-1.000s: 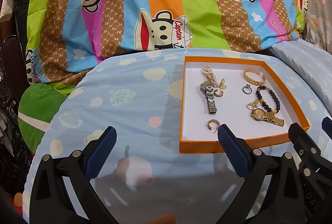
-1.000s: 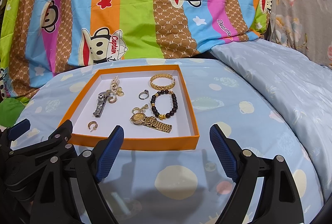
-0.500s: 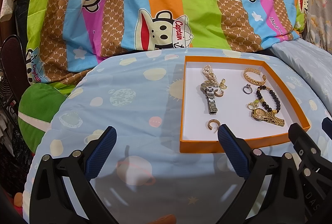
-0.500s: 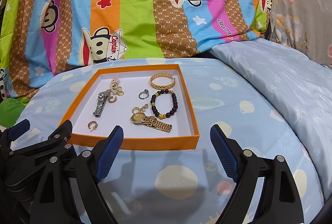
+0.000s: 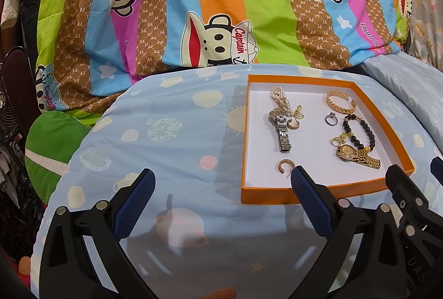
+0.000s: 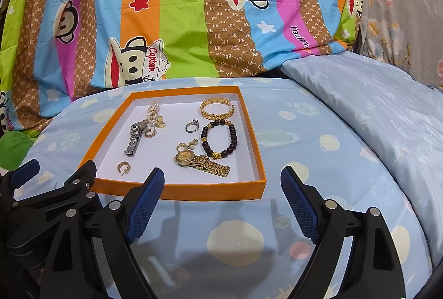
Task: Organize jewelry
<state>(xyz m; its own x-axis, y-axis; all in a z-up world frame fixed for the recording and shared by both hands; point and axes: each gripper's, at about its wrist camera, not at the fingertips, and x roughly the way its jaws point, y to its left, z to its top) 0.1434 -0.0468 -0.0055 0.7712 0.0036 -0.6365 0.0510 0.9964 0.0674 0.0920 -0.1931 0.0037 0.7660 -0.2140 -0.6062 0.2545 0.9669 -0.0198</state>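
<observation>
We hold left tongs [image 5: 221, 196] and right tongs [image 6: 221, 195] spread, empty, short of the tray's near rim | jewelry lies in orange tray [image 6: 180, 192] on the bed | risk: gold watch [image 6: 200, 160] overlaps beaded bracelet [image 6: 220, 137]; lifting one could drag both.

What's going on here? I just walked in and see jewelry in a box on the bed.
A person holds two grippers, both open and empty, short of a shallow orange cardboard box on the blue patterned bedcover. The left gripper and right gripper touch nothing. Inside lie a gold link watch, a silver link watch, a dark beaded bracelet and a gold woven bangle. Sorting hasn't visibly begun.
</observation>
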